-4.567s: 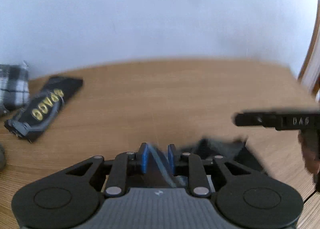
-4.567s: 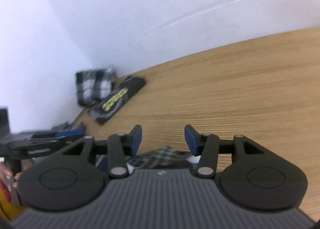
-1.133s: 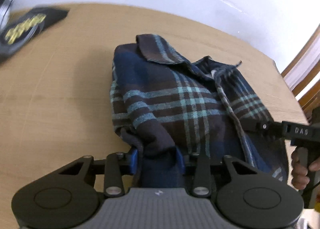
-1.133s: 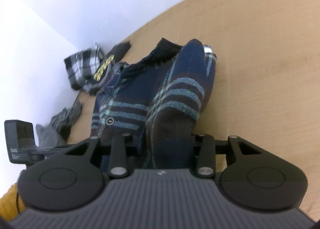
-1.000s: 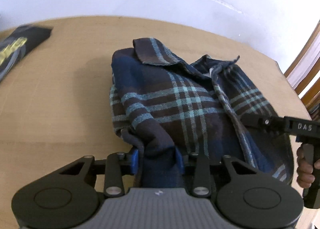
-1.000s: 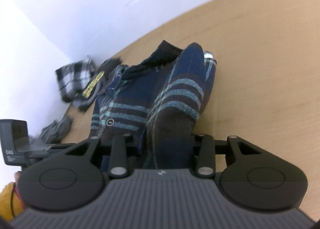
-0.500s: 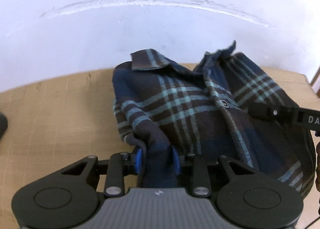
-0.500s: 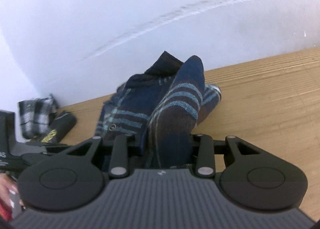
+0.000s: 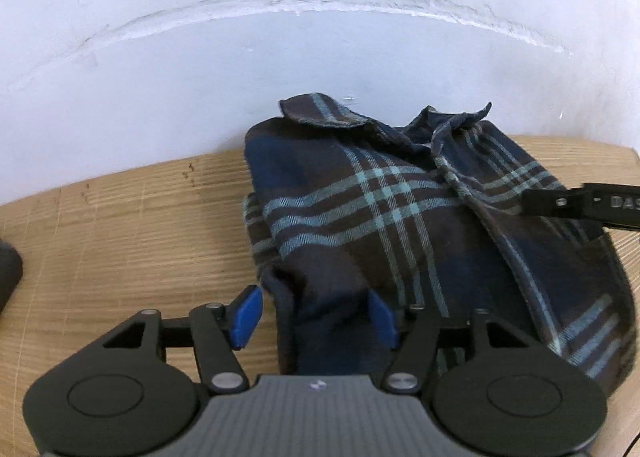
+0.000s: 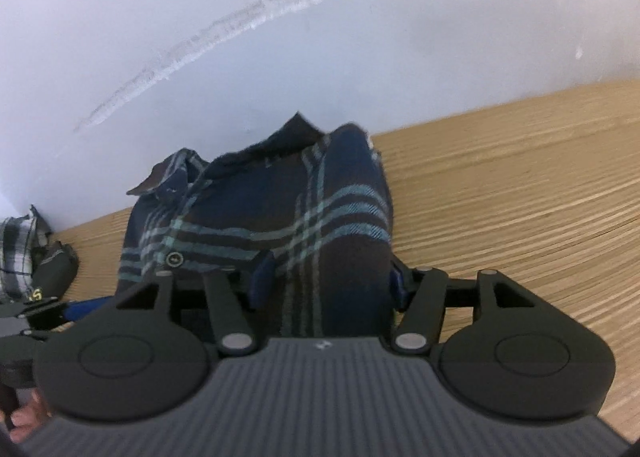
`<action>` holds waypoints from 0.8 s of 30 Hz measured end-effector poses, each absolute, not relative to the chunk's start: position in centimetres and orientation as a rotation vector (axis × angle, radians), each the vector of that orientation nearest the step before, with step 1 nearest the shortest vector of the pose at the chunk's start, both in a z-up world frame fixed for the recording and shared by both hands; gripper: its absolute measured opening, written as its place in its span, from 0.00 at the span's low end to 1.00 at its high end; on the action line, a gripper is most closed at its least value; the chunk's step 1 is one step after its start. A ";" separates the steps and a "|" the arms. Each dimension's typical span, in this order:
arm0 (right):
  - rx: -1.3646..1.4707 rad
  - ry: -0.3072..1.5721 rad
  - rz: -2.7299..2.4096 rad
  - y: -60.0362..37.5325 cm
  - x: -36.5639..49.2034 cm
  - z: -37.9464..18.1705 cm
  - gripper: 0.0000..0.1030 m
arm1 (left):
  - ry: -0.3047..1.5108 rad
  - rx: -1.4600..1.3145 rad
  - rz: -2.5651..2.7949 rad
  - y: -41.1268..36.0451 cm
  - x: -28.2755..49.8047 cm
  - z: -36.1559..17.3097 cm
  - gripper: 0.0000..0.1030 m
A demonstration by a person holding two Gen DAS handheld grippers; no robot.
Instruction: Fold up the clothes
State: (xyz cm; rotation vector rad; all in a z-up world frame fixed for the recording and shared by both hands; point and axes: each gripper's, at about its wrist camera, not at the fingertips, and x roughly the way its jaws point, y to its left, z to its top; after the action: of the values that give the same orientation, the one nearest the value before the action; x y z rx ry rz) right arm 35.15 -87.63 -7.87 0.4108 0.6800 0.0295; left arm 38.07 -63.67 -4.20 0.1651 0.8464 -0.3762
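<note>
Opening both jaws now: my left tool [image 9: 316, 315] and right tool [image 10: 328, 283] straddle the plaid shirt [image 9: 400, 217], unclamped, on the tabletop [image 9: 120, 237].

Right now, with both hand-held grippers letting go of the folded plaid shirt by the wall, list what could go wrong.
1. Cloth still lies between the opening jaws of the left hand-held gripper and the right hand-held gripper; pulling back may drag the plaid shirt and undo the fold.
2. The collar looks pressed against the wall, so it may crumple.
3. The bundle looks bulky and may slump open.
</note>
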 end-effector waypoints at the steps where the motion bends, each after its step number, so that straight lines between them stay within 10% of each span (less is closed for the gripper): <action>1: 0.437 0.667 0.027 -87.9 34.5 -7.4 0.58 | 0.846 0.160 -0.377 -63.3 37.8 -4.0 0.59; 24: 0.263 0.772 0.057 -76.5 8.8 -3.8 0.60 | 0.840 0.141 -0.464 -58.6 14.8 1.0 0.85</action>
State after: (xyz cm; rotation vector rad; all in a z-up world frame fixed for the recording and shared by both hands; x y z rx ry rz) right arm 8.76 -76.52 -3.76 0.2632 0.7719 0.0565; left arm 14.77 -58.62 1.04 0.1406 0.8396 -0.4638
